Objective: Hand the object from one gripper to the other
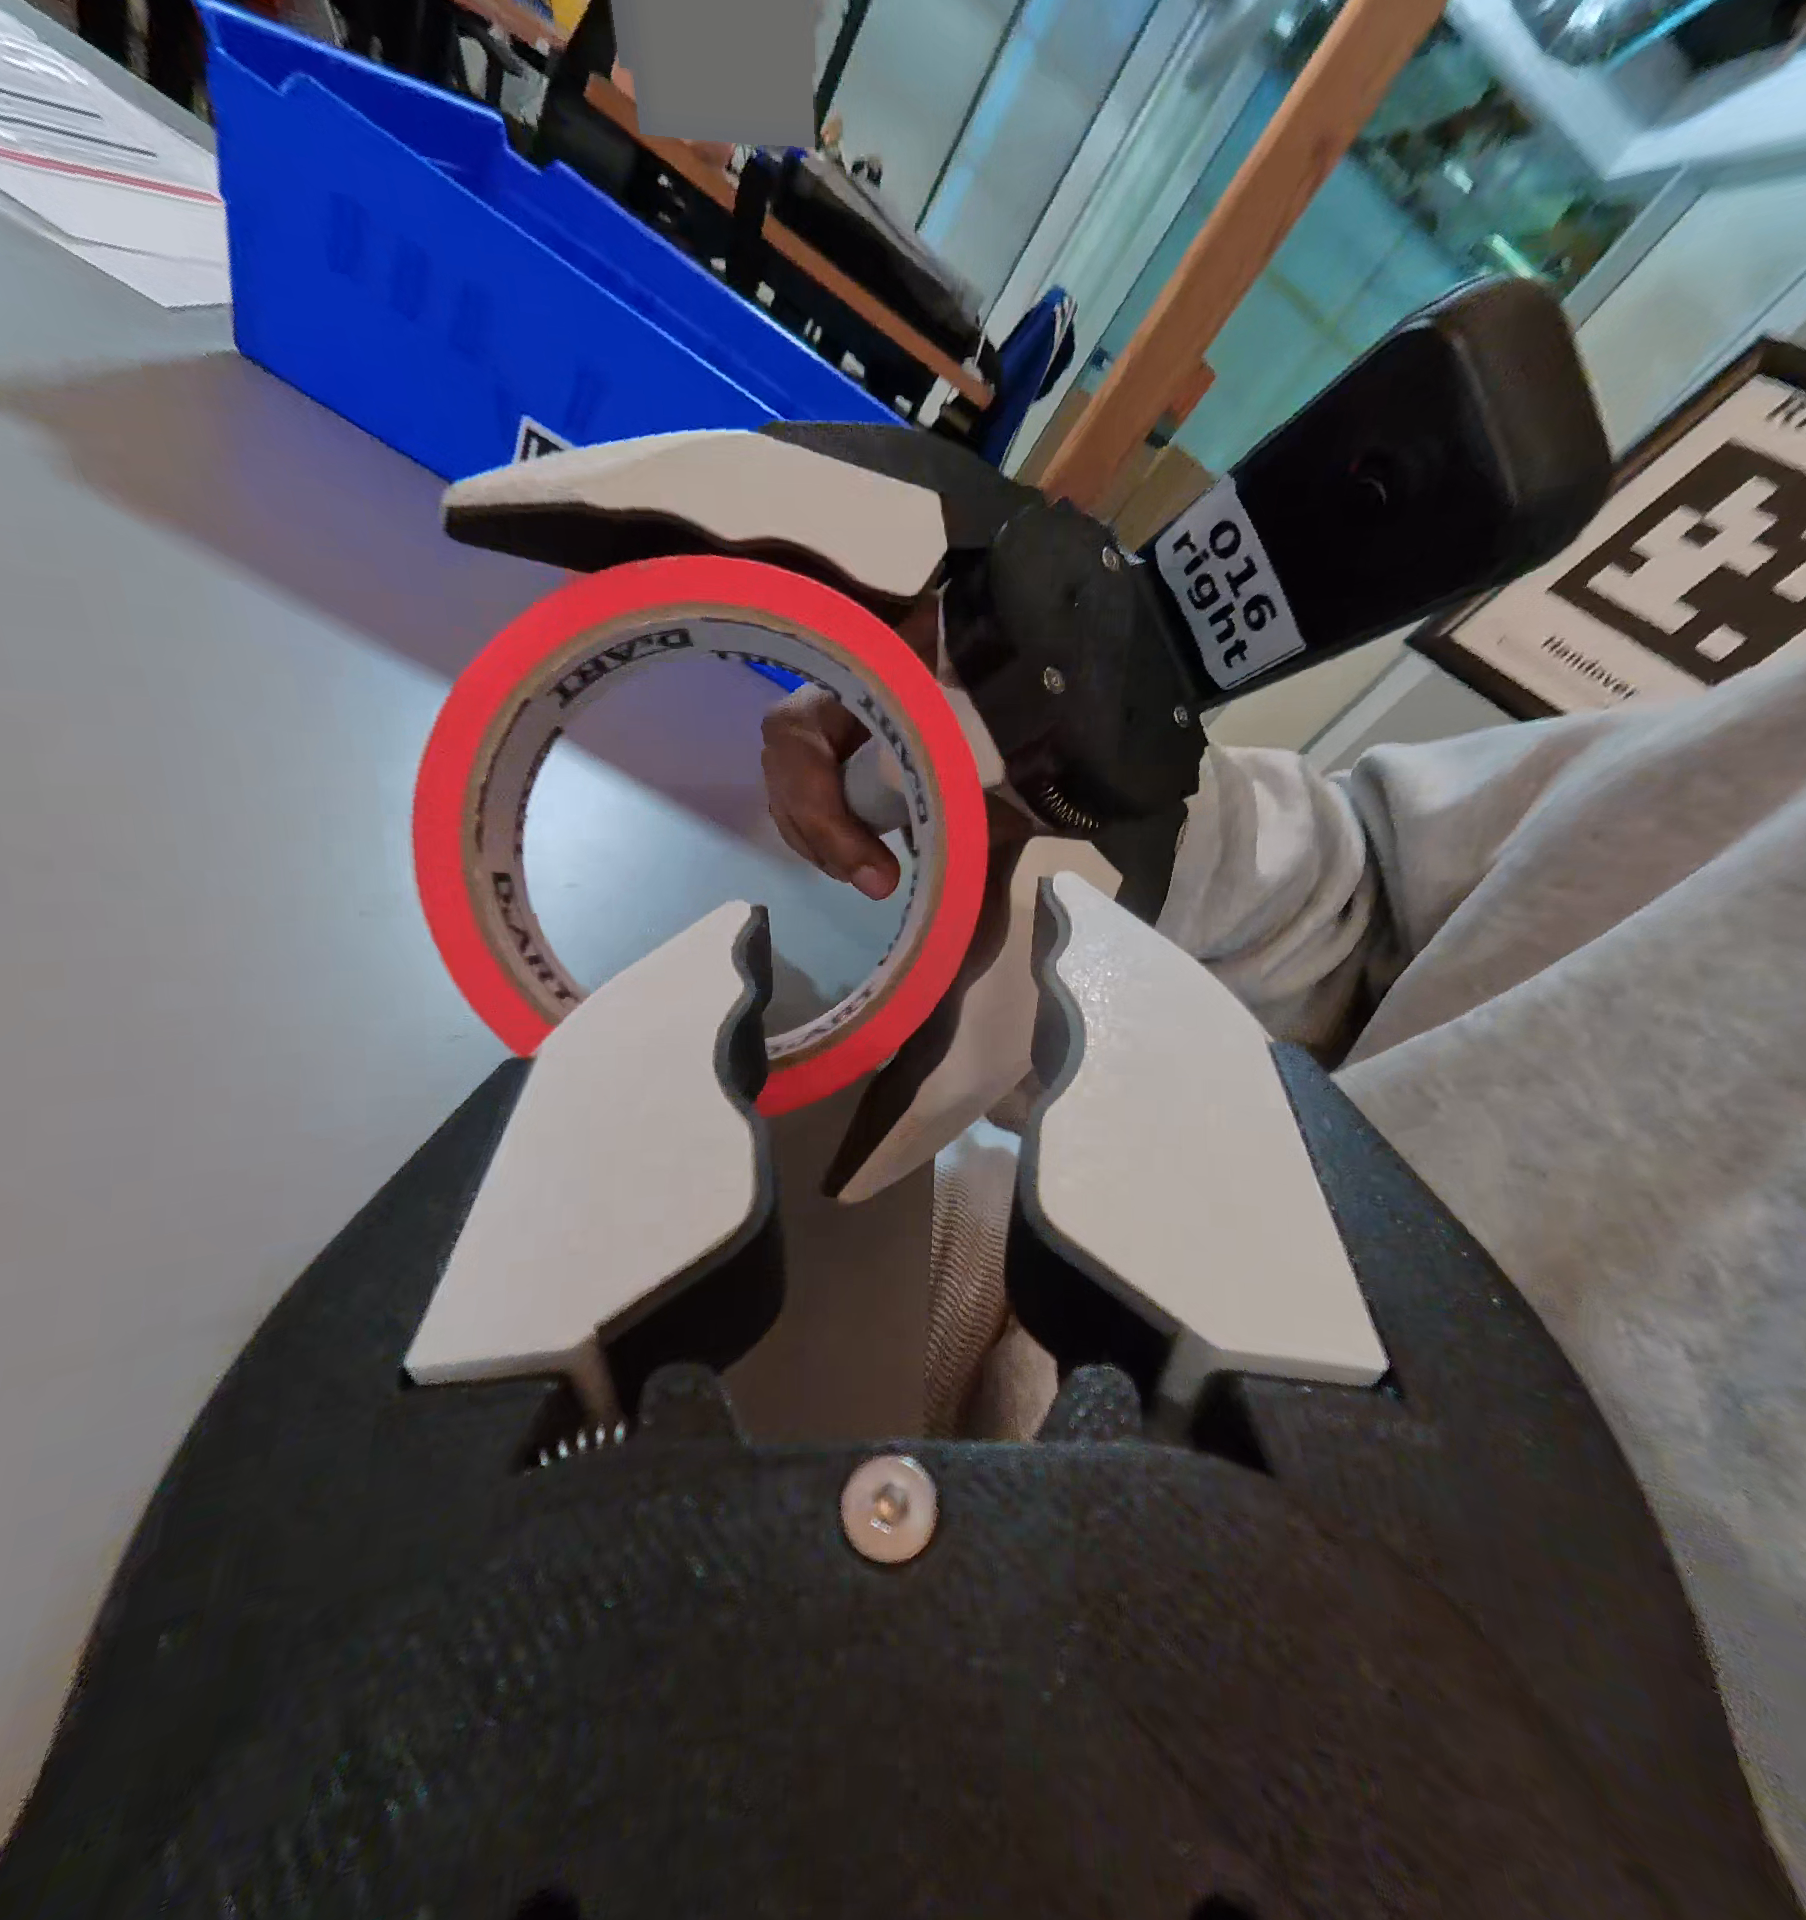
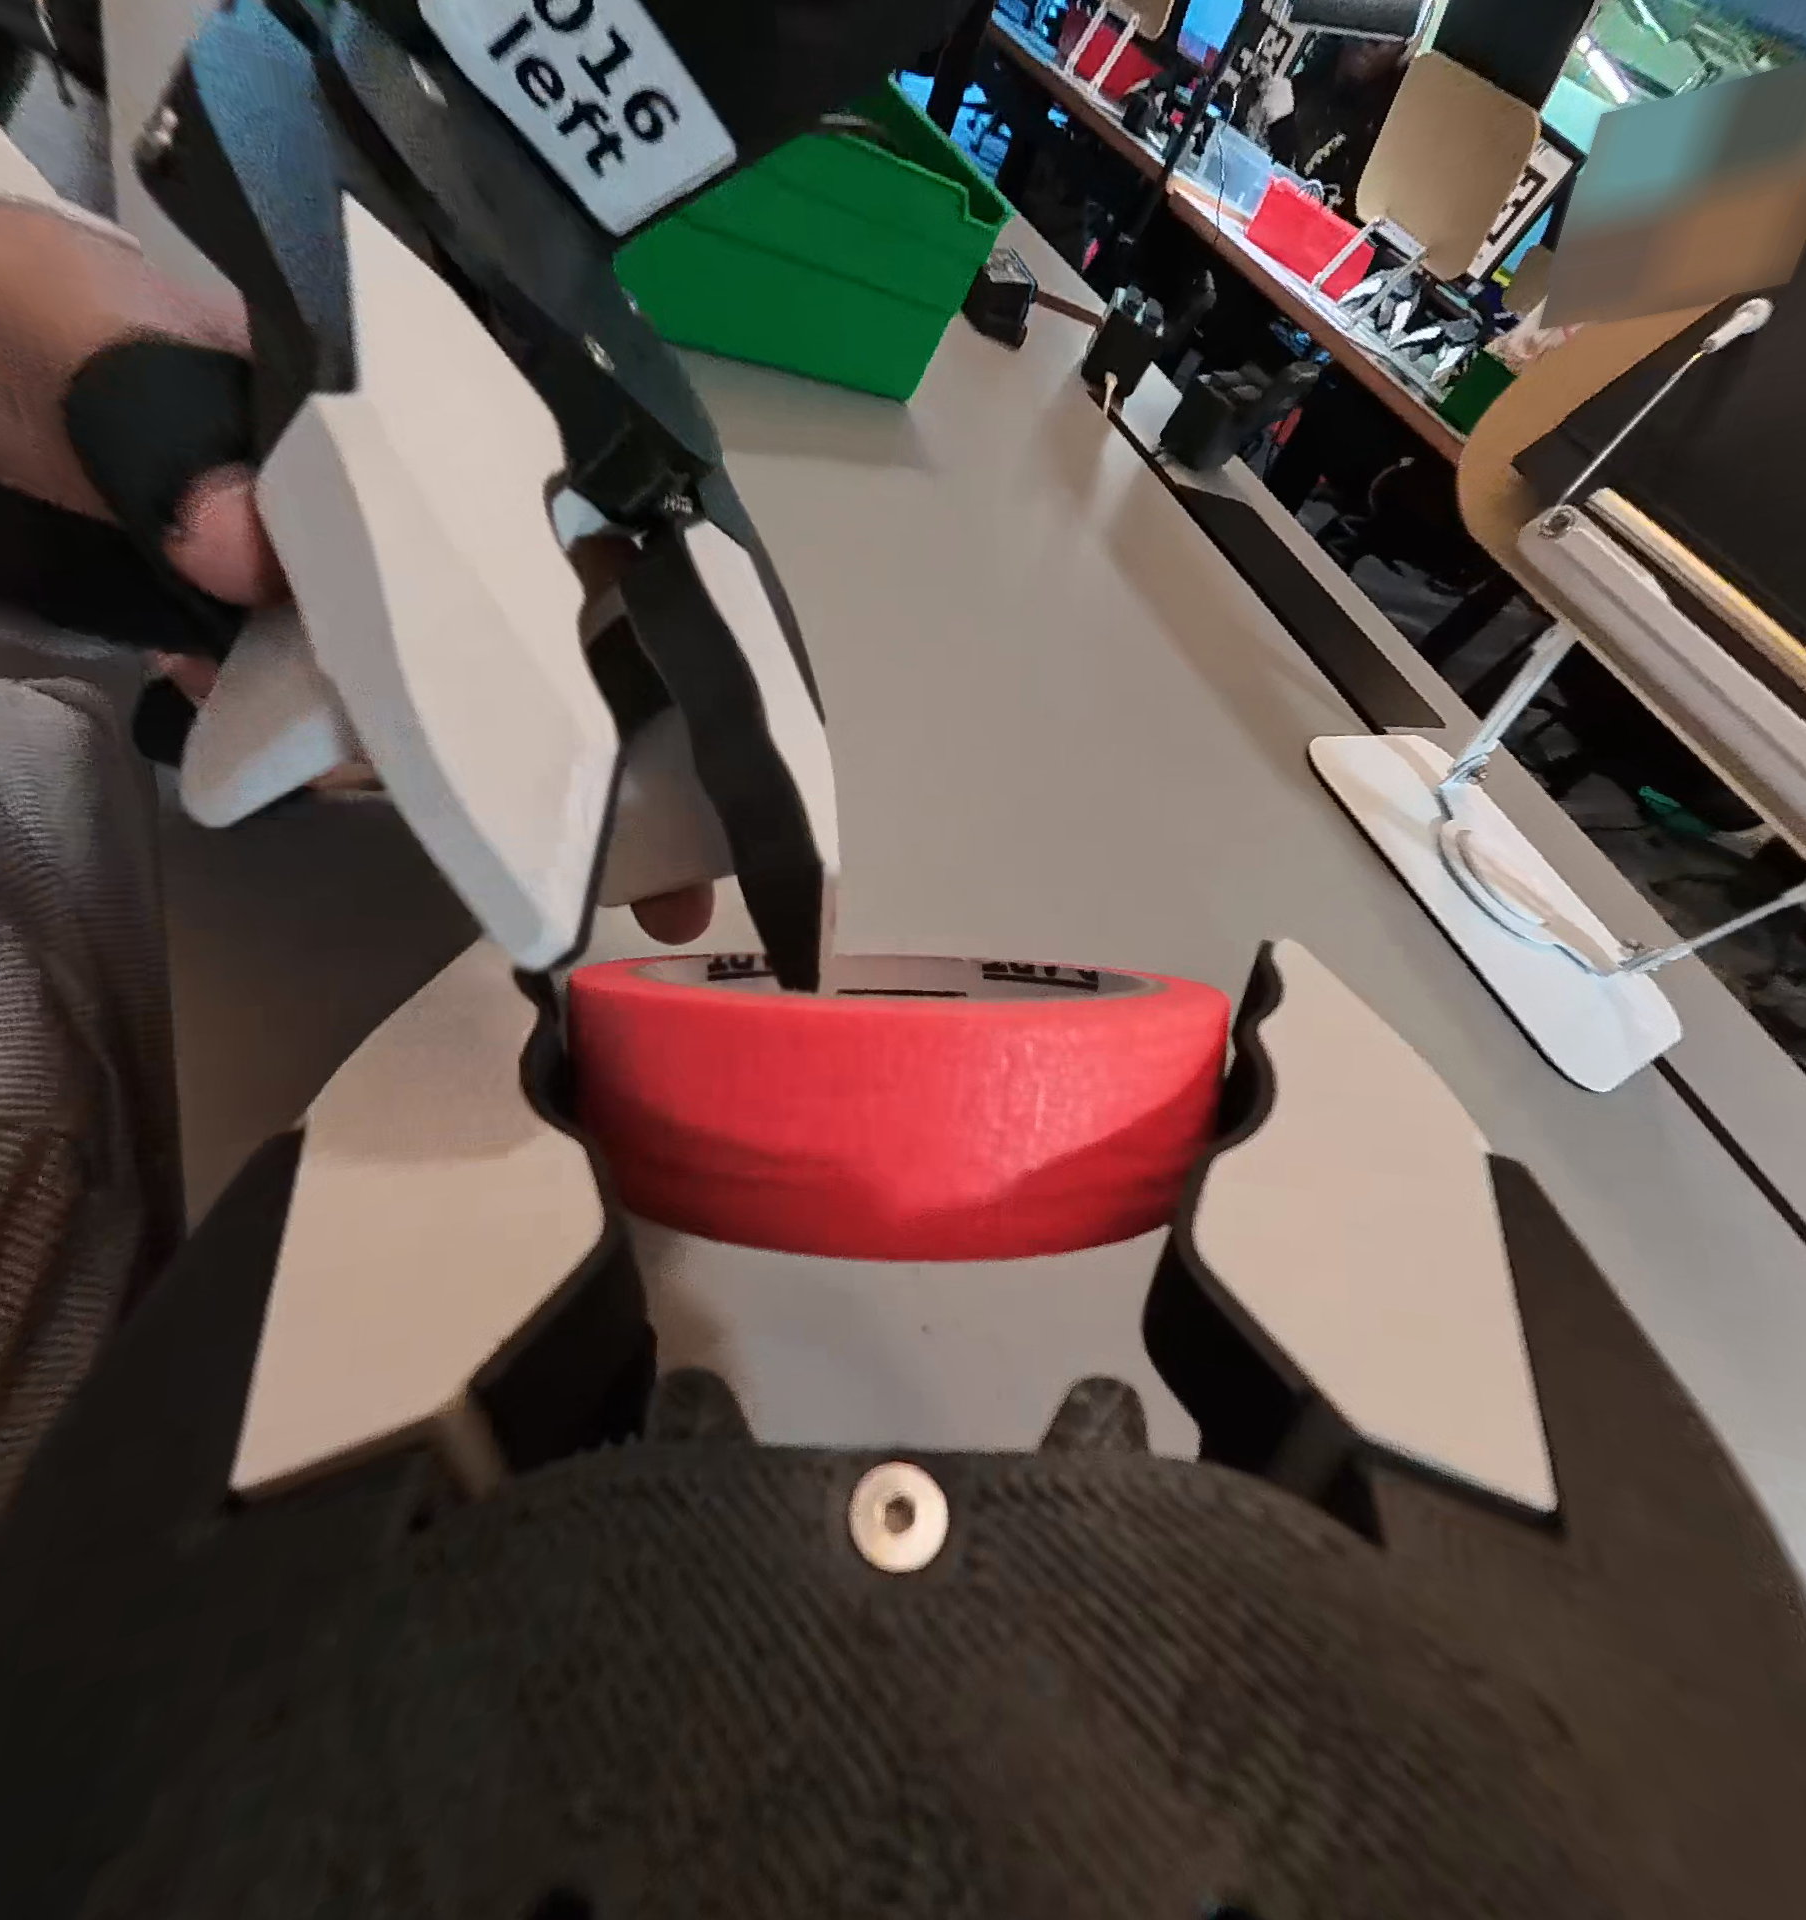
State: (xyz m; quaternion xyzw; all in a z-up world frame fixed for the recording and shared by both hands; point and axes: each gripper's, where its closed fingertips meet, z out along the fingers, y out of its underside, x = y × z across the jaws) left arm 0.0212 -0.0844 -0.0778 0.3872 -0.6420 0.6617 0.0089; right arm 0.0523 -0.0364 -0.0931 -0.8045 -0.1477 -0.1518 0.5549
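A red tape roll is held in the air above the white table. My right gripper is shut on it, one finger on top of the roll and one below. In the right wrist view the roll sits clamped across its width between my right gripper's fingers. My left gripper is open, and the roll's lower rim lies between its fingers. In the right wrist view the left gripper comes in from the upper left, with one finger inside the roll's hole and one outside the rim.
A blue bin stands at the table's far side, with paper sheets beside it. A green bin and a white stand base are on the table. A grey sleeve fills the right side.
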